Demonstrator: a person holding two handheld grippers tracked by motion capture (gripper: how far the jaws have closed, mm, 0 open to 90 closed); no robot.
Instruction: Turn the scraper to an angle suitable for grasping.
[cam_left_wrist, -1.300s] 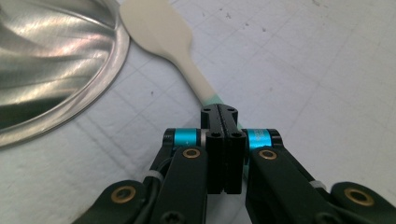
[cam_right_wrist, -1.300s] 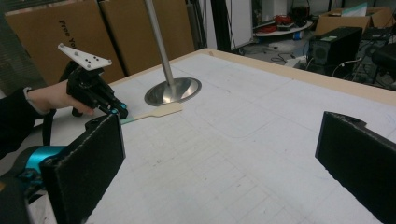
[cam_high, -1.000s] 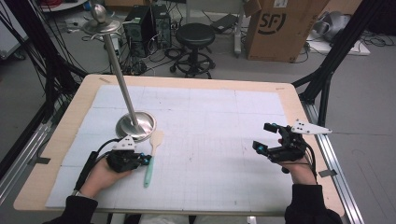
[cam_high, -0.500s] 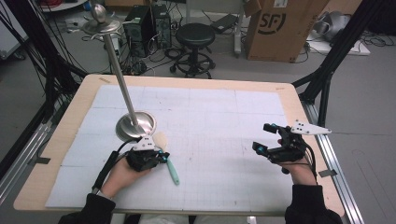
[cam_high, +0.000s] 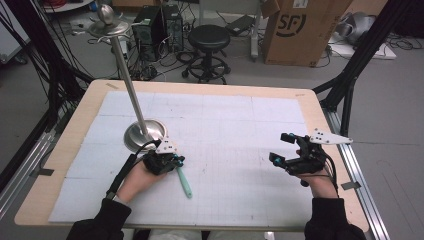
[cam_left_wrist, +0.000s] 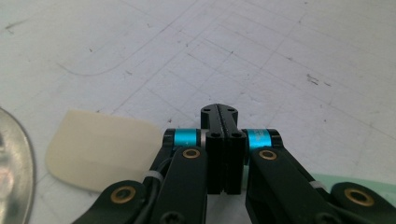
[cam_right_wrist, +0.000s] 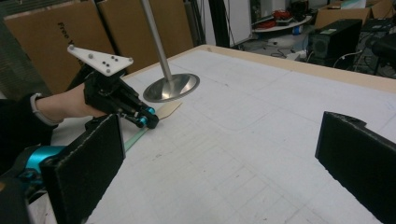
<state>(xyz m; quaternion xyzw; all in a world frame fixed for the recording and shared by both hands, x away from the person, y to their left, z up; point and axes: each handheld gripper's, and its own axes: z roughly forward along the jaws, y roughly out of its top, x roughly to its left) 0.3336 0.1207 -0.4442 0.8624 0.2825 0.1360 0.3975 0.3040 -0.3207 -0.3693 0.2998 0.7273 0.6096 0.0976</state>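
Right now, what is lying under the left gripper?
Under the left gripper lies a spatula: its cream blade shows beside the shut fingers, its green handle behind. The part where blade meets handle is covered by the gripper.

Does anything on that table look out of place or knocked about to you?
Nothing looks spilled or broken. The spatula lies flat beside the metal stand, its cream blade under the shut left gripper. The stand's pole looks tilted, probably from the camera angle.

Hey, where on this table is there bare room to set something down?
The mat is bare between the left gripper and right gripper, and along the far edge right of the stand. It is crowded at the near left, where stand, spatula and left gripper sit together.
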